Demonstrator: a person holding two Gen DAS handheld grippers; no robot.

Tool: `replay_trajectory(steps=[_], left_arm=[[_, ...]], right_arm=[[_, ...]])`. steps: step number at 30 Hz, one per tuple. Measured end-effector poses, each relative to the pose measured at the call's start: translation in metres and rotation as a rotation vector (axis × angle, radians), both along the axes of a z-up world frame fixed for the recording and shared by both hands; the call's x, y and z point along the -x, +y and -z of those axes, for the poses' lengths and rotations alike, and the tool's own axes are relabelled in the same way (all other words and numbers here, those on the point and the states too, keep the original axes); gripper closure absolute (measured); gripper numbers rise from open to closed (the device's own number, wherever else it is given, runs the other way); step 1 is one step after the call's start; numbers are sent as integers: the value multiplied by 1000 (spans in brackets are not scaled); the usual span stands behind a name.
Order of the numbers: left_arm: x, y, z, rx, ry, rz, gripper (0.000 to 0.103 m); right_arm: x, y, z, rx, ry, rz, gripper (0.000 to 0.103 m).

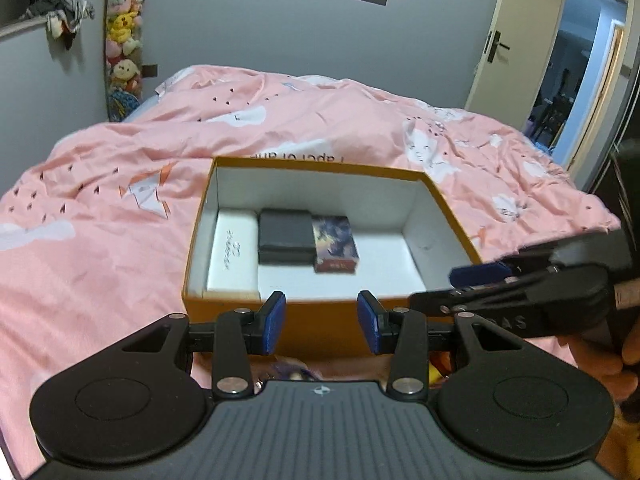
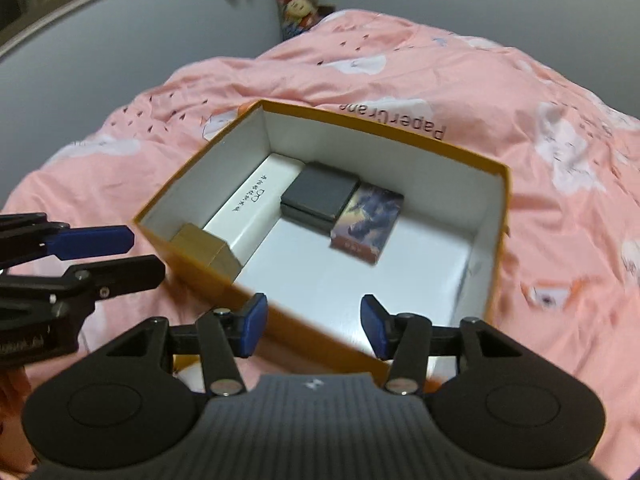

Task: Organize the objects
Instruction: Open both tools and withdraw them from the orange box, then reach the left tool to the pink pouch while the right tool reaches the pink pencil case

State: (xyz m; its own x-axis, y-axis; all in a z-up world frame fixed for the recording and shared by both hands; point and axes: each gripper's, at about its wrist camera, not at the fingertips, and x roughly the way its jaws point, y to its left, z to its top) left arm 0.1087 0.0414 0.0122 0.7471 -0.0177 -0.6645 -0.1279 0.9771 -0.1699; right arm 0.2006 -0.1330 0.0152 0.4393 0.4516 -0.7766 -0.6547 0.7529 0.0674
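An open orange box (image 1: 193,240) (image 2: 384,125) with a white inside lies on the bed. In it lie a long white box (image 1: 234,252) (image 2: 256,200), a dark grey box (image 1: 285,232) (image 2: 320,192) and a picture-printed pack (image 1: 334,244) (image 2: 366,220). A small tan box (image 2: 208,254) stands in the near left corner. My left gripper (image 1: 322,322) (image 2: 132,256) hovers before the box's near wall, open, nothing between its pads. My right gripper (image 2: 314,326) (image 1: 460,284) hangs over the near right rim, open and empty.
A pink printed duvet (image 1: 100,208) (image 2: 540,80) covers the whole bed around the box. A column of plush toys (image 1: 122,40) hangs on the grey wall behind. An open door (image 1: 520,40) is at the far right. A person's hand (image 1: 624,360) holds the right gripper.
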Motion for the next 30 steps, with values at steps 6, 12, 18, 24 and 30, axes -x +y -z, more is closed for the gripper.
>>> replay_trajectory(steps=[6, 12, 18, 24, 30], left_arm=[[23, 1, 8, 102, 32, 45, 58], [29, -17, 18, 151, 93, 114, 60], [33, -49, 30, 145, 145, 227, 60], [34, -72, 44, 146, 206, 293, 60], [36, -67, 43, 146, 206, 266, 60]], right_arm=[[36, -51, 9, 1, 67, 143, 54], [64, -94, 31, 1, 170, 238, 57], [86, -116, 45, 24, 235, 253, 57], [95, -124, 52, 26, 248, 251, 50], [73, -142, 69, -126, 403, 374, 48]])
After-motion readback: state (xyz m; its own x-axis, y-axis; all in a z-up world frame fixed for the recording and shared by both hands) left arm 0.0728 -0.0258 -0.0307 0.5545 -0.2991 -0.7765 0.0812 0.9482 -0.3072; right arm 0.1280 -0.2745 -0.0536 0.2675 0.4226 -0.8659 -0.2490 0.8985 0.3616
